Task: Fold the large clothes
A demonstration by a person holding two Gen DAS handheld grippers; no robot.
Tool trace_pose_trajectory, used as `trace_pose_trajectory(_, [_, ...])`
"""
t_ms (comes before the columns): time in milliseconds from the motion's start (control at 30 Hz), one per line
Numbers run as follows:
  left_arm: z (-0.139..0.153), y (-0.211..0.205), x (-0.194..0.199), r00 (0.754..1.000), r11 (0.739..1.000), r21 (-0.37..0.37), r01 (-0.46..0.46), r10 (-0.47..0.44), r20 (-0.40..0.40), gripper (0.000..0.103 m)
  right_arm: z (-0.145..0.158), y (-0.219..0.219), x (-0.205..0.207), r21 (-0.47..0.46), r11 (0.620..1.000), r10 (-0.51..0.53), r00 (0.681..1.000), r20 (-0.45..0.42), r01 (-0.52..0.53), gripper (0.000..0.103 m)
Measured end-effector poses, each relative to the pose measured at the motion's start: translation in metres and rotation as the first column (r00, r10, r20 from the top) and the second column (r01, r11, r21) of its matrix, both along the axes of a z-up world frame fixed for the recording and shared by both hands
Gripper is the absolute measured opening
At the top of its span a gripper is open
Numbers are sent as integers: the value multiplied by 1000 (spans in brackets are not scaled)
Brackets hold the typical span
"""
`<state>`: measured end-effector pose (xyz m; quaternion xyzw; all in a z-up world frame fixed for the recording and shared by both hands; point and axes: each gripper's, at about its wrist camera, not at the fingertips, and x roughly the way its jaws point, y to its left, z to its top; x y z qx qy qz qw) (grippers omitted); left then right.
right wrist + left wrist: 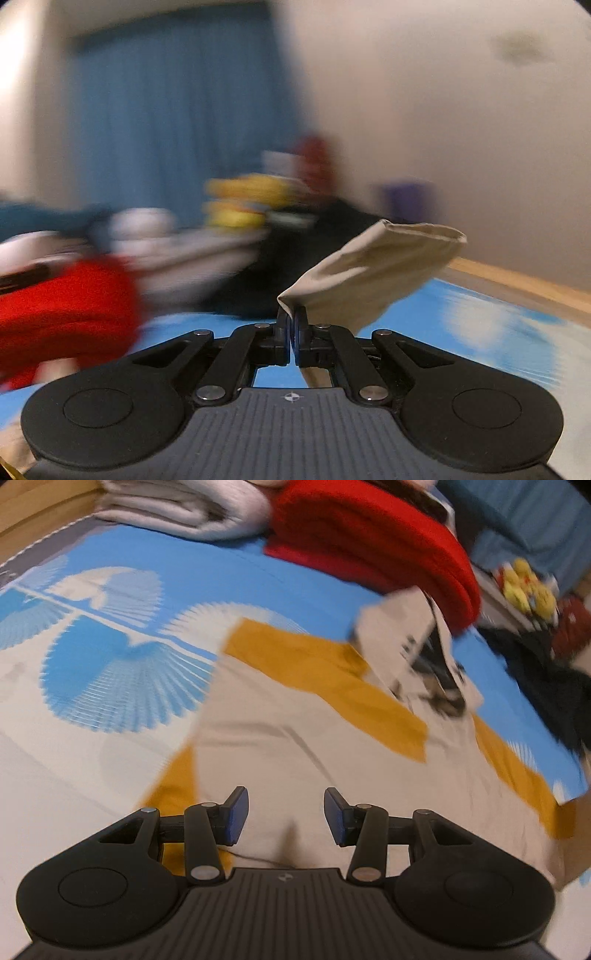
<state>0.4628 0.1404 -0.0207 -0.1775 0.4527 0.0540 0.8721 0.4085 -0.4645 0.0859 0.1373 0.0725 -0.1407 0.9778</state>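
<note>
A beige garment with mustard-yellow panels lies spread on the blue patterned bed sheet. My left gripper is open and empty, hovering just above the garment's near part. My right gripper is shut on a beige sleeve or cuff of the garment and holds it lifted above the bed. In the left wrist view the right gripper shows blurred at the garment's far edge, with the lifted beige fabric above it.
A folded red garment and folded white cloth lie at the back of the bed. Dark clothes and yellow toys sit to the right. A blue curtain hangs behind.
</note>
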Motion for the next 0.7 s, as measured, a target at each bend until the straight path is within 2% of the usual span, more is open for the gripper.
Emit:
trace_pose_trajectory(33, [3, 11, -1, 1000, 1000, -6, -25, 25, 6, 50, 11, 38, -3, -17, 996, 90, 996, 25, -90, 1])
trace_pose_trajectory(100, [9, 32, -4, 997, 997, -22, -69, 69, 16, 50, 27, 118, -12, -50, 961, 275, 960, 59, -272, 1])
trace_pose_trajectory(133, [12, 42, -6, 996, 995, -33, -92, 92, 18, 50, 29, 157, -18, -46, 928, 371, 926, 66, -369, 1])
trace_pose_trajectory(167, [14, 51, -7, 993, 993, -46, -111, 112, 21, 50, 29, 192, -23, -30, 885, 466, 883, 59, -465, 6])
trace_pose_trajectory(200, [16, 59, -9, 991, 990, -57, -127, 128, 23, 50, 27, 220, -26, -7, 841, 541, 840, 39, -541, 6])
trace_pose_trajectory(267, [19, 72, -12, 989, 986, -77, -146, 148, 25, 50, 13, 278, -33, 32, 746, 666, 745, -37, -665, 15])
trace_pose_trajectory(333, [22, 80, -16, 986, 983, -97, -159, 162, 28, 50, -3, 314, -47, 26, 721, 691, 715, -107, -693, 18])
trace_pose_trajectory(367, [23, 82, -18, 986, 981, -105, -160, 164, 28, 50, -6, 322, -52, 14, 725, 684, 717, -136, -689, 18])
trace_pose_trajectory(433, [23, 84, -20, 986, 979, -125, -162, 166, 26, 50, -4, 328, -74, -17, 748, 655, 741, -146, -664, 18])
trace_pose_trajectory(567, [18, 76, -21, 988, 978, -149, -146, 151, 18, 48, 21, 309, -115, -108, 821, 553, 828, -99, -561, 20])
trace_pose_trajectory(700, [7, 65, -18, 992, 982, -146, -123, 125, 4, 39, 32, 292, -148, -173, 873, 449, 890, -81, -457, 24])
